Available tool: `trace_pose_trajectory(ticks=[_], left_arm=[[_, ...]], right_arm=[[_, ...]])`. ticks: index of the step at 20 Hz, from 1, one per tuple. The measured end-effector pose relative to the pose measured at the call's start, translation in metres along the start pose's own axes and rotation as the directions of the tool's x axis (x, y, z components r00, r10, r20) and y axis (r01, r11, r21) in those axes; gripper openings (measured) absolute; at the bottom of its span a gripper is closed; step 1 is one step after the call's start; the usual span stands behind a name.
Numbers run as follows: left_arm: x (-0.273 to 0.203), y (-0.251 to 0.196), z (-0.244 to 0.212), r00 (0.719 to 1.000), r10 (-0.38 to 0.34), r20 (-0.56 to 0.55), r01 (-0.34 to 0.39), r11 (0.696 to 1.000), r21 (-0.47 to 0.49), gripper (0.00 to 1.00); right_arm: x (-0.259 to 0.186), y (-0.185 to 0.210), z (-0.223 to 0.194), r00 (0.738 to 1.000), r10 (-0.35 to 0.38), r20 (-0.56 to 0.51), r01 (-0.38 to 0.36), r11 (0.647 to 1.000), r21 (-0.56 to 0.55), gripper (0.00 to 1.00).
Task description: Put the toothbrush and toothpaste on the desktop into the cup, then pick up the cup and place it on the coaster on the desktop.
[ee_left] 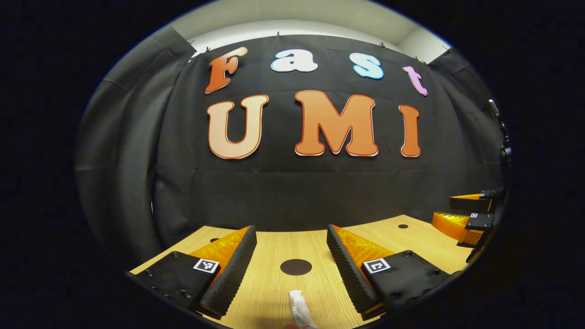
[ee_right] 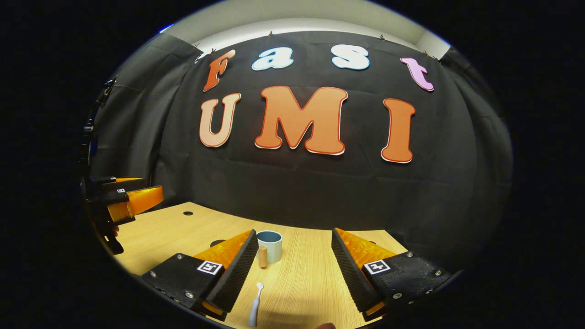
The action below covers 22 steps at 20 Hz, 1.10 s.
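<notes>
While both claws hover above the pale wood-grain bench point(ee_left: 283, 246) with nothing gripped, every step of the task is open, so treat the following as risks, judged from the present layout.

Left claw point(ee_left: 289, 267): its fingers stand wide apart and empty. The white toothpaste tube with a pale cap point(ee_left: 299, 308) lies flat on the bench just below and between them, at the lower edge of the left gripper view. The dark round coaster point(ee_left: 295, 267) lies beyond it. A soft tube is likely to buckle or slide if you close on its cap end; grip the body instead.

Right claw point(ee_right: 292, 269): its fingers are likewise spread and hold nothing. The white toothbrush point(ee_right: 255, 310) lies flat near its left finger, head toward the pale blue-grey cup with a wooden handle point(ee_right: 270, 246), which stands upright farther back. Expect three hazards:
- A thin handle lying flat can slip out of a closing grip.
- A long brush lowered off-centre may strike the rim and tip the cup.
- Both claws converging on the cup could collide; work one at a time.
</notes>
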<state>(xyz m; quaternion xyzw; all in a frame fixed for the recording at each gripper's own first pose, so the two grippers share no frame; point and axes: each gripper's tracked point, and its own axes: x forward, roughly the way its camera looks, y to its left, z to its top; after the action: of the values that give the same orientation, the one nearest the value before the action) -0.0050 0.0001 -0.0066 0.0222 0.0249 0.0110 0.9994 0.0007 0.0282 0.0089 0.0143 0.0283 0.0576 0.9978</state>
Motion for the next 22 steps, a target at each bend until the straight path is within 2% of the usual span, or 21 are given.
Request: trace_pose_trajectory(ticks=[2,3,6,8,10,14,16,18,19,20,22], left_arm=[[0.002,-0.001,-0.008,0.999,0.0,-0.039,0.0,1.0,0.013,0.99],[0.004,-0.001,-0.014,0.998,-0.001,-0.062,0.003,1.0,0.021,0.96],[0.007,-0.003,-0.027,0.991,-0.008,-0.134,0.013,0.999,0.038,0.99],[0.01,-0.006,-0.042,0.982,-0.015,-0.188,0.022,0.999,0.035,0.99],[0.012,-0.006,-0.06,0.966,-0.02,-0.259,0.027,0.999,0.024,0.99],[0.021,-0.004,-0.095,0.915,-0.026,-0.402,0.03,1.0,0.004,0.99],[0.02,-0.005,-0.115,0.885,-0.036,-0.464,0.037,0.999,-0.008,0.99],[0.017,-0.007,-0.127,0.849,-0.05,-0.526,0.044,0.999,-0.024,0.99],[0.018,-0.007,-0.132,0.832,-0.055,-0.552,0.046,0.998,-0.03,0.99],[0.019,-0.007,-0.137,0.814,-0.054,-0.579,0.044,0.999,-0.03,1.0],[0.022,-0.014,-0.152,0.782,-0.062,-0.62,0.042,0.998,-0.046,1.0]], right_arm=[[0.001,0.004,-0.011,0.998,0.033,-0.061,-0.033,0.999,0.016,0.96],[0.002,0.005,-0.018,0.994,0.048,-0.094,-0.046,0.999,0.026,0.94],[0.002,0.013,-0.031,0.978,0.096,-0.184,-0.084,0.994,0.073,0.9],[0.004,0.019,-0.04,0.962,0.121,-0.243,-0.1,0.99,0.098,0.89],[0.003,0.018,-0.059,0.935,0.117,-0.335,-0.092,0.992,0.09,0.88],[0.004,0.031,-0.079,0.892,0.154,-0.426,-0.124,0.988,0.097,0.88],[0.003,0.036,-0.09,0.865,0.172,-0.472,-0.137,0.985,0.108,0.84],[0.002,0.043,-0.108,0.831,0.193,-0.522,-0.15,0.981,0.124,0.81],[0.0,0.048,-0.118,0.811,0.207,-0.547,-0.156,0.978,0.139,0.74],[0.0,0.053,-0.126,0.792,0.221,-0.569,-0.161,0.975,0.154,0.77],[-0.001,0.061,-0.143,0.757,0.238,-0.608,-0.17,0.971,0.168,0.74]])
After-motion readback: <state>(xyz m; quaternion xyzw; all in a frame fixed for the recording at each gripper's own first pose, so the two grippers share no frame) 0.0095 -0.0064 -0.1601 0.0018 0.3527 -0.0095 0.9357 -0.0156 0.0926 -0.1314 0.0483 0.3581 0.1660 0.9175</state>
